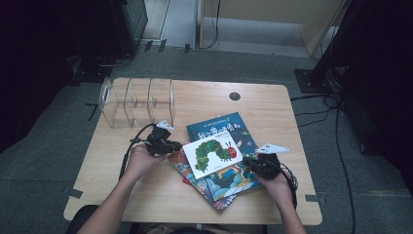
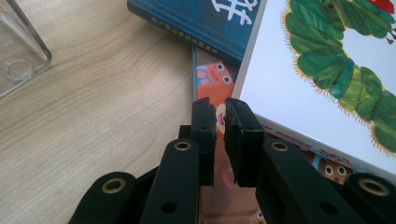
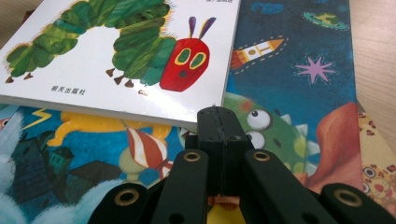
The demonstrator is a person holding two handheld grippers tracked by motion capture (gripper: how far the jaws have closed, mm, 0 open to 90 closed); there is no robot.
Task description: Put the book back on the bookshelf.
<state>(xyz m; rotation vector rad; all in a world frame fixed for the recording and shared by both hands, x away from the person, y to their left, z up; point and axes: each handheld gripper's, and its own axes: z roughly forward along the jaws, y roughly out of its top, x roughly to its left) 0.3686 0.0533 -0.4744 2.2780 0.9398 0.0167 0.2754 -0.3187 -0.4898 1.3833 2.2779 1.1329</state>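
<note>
White caterpillar book (image 1: 215,155) between barely parted left gripper (image 1: 176,145) and closed, empty right gripper (image 1: 249,162).

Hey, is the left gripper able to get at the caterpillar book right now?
Probably yes. The left gripper sits at the caterpillar book's edge with nothing between, though its jaws are nearly closed and would need opening first.

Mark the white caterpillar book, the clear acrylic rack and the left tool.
white caterpillar book (image 1: 213,155), high view, cover centre
clear acrylic rack (image 1: 137,102), high view, middle divider
left tool (image 2: 220,122), left gripper view, between its tips
</note>
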